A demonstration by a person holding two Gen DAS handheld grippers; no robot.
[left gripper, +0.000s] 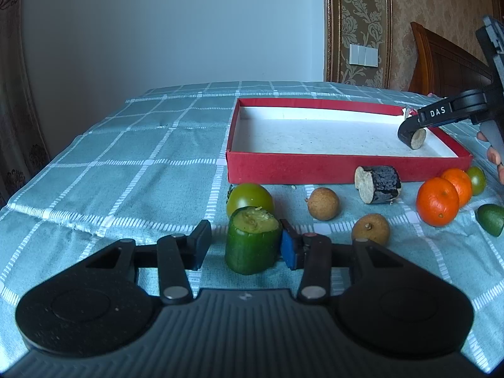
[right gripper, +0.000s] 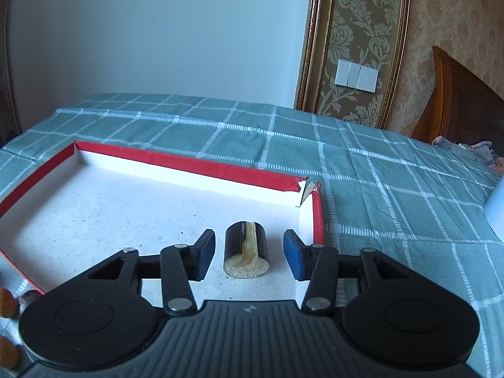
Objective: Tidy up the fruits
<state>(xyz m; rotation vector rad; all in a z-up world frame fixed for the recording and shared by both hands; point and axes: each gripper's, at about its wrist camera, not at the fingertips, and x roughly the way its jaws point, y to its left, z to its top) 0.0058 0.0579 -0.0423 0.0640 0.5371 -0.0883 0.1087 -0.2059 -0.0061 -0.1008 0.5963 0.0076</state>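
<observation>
the right gripper (right gripper: 249, 253) stood spread around a dark sugarcane piece (right gripper: 246, 257) in the red box (right gripper: 195, 165), pads clear of it; the left gripper (left gripper: 245, 245) was spread around a green cucumber chunk (left gripper: 252, 245) at lower centre, one pad touching.

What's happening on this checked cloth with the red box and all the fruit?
A person is sorting fruit with two hand-held claws. The right claw stands open around a dark-skinned cut chunk lying in the shallow red box. The left claw straddles a green cut cylinder, one pad against it, not clamped.

A plain pale wall (right gripper: 157, 31) fills the upper left; patterned gold wallpaper (right gripper: 362, 31) with a white light switch (right gripper: 356, 77) upper right, wooden headboard (right gripper: 466, 100) far right
</observation>
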